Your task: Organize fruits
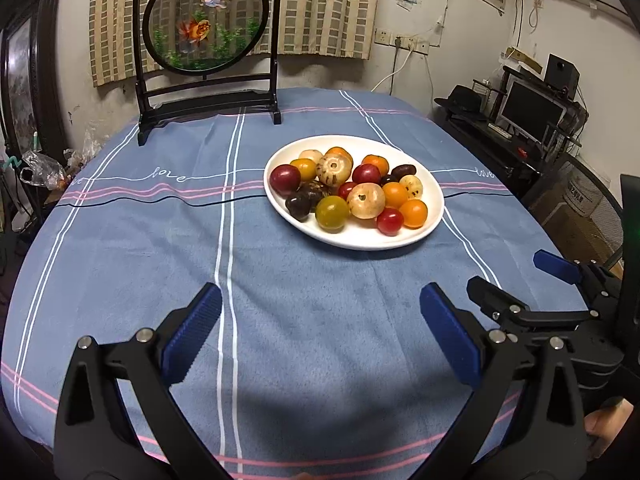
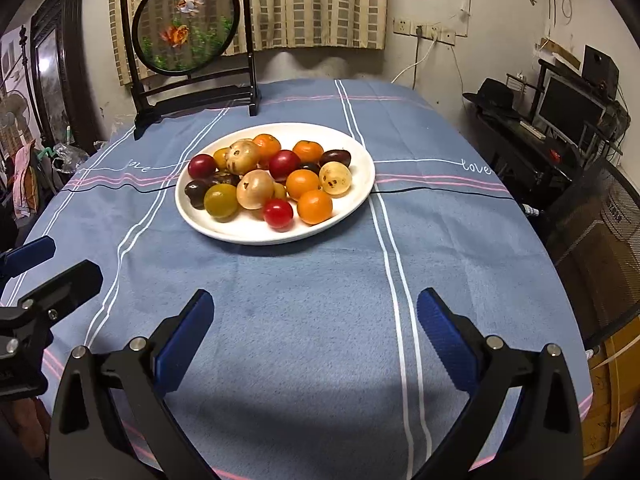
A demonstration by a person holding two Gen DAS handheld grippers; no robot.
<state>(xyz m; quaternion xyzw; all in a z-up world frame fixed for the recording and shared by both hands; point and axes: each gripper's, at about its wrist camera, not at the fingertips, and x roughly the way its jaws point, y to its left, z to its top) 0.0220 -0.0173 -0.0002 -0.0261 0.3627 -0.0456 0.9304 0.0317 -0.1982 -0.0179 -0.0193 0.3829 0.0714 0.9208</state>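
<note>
fruits [image 2: 272, 178] on plate [image 2: 360, 196], screen [image 2: 188, 28] behind

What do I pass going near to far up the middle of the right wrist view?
right gripper, open → bare blue tablecloth → white plate of fruits → goldfish screen on its black stand → striped curtain.

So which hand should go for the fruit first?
Probably right: the white plate lies almost straight ahead of the right tongs, but off to the right of the left tongs. Both are open and empty.
</note>
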